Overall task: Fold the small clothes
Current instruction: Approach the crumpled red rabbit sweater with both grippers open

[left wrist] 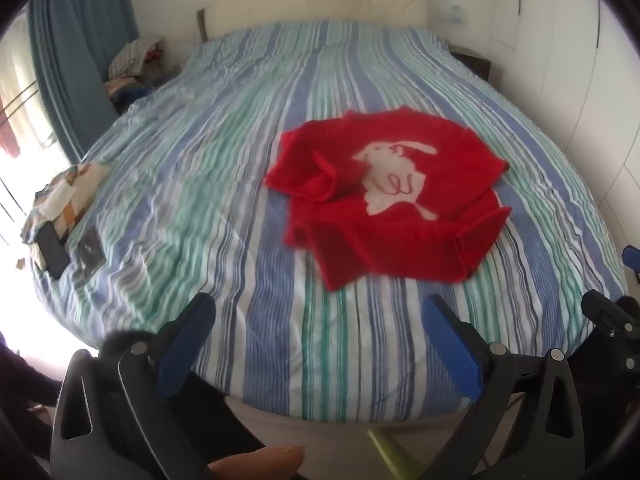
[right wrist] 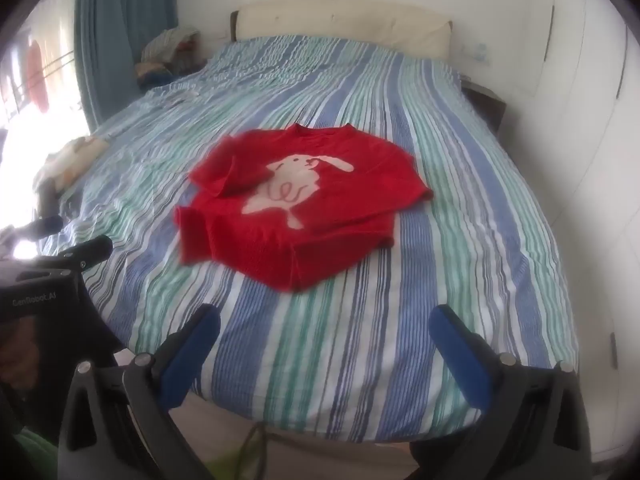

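Note:
A small red sweater [left wrist: 384,200] with a white rabbit motif lies face up and rumpled on the striped bed [left wrist: 240,184], neck toward the headboard. One sleeve is folded over its chest. It also shows in the right wrist view [right wrist: 304,200]. My left gripper [left wrist: 320,320] is open and empty, held above the bed's near edge, short of the sweater. My right gripper [right wrist: 324,332] is open and empty too, likewise over the near edge. The left gripper's body [right wrist: 52,264] shows at the left of the right wrist view.
A folded patterned cloth [left wrist: 68,196], a phone [left wrist: 52,250] and a small dark card [left wrist: 90,254] lie at the bed's left edge. A pile of clothes [left wrist: 136,60] sits by the blue curtain [left wrist: 80,40]. White wardrobes [right wrist: 592,120] stand on the right.

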A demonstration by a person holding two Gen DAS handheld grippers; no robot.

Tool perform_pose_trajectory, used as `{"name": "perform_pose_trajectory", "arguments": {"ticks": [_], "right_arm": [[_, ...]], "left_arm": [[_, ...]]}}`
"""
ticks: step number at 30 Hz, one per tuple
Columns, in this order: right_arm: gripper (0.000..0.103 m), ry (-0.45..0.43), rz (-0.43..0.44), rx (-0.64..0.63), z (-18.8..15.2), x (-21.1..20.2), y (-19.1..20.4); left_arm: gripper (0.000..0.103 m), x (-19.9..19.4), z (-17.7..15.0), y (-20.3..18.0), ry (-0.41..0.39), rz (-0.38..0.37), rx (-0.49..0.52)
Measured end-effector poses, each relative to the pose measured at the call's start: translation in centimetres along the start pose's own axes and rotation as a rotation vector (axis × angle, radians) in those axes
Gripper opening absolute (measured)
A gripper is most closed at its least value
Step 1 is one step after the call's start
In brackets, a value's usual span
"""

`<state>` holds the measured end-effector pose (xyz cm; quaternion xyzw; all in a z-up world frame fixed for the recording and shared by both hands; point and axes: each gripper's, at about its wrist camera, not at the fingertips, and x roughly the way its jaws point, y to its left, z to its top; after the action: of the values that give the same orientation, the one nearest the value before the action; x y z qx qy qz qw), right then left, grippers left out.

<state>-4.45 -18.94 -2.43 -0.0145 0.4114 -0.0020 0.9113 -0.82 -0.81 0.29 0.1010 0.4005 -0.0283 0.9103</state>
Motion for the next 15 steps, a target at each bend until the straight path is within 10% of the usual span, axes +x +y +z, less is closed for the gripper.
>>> {"name": "perform_pose_trajectory", "arguments": {"ticks": [15], "right_arm": [[0.103,0.035,-0.066,0.043,0.9,-0.2,-1.7]], "left_arm": [[0.103,2.1,3.5,0.8,0.039,-0.059,-0.056]]}}
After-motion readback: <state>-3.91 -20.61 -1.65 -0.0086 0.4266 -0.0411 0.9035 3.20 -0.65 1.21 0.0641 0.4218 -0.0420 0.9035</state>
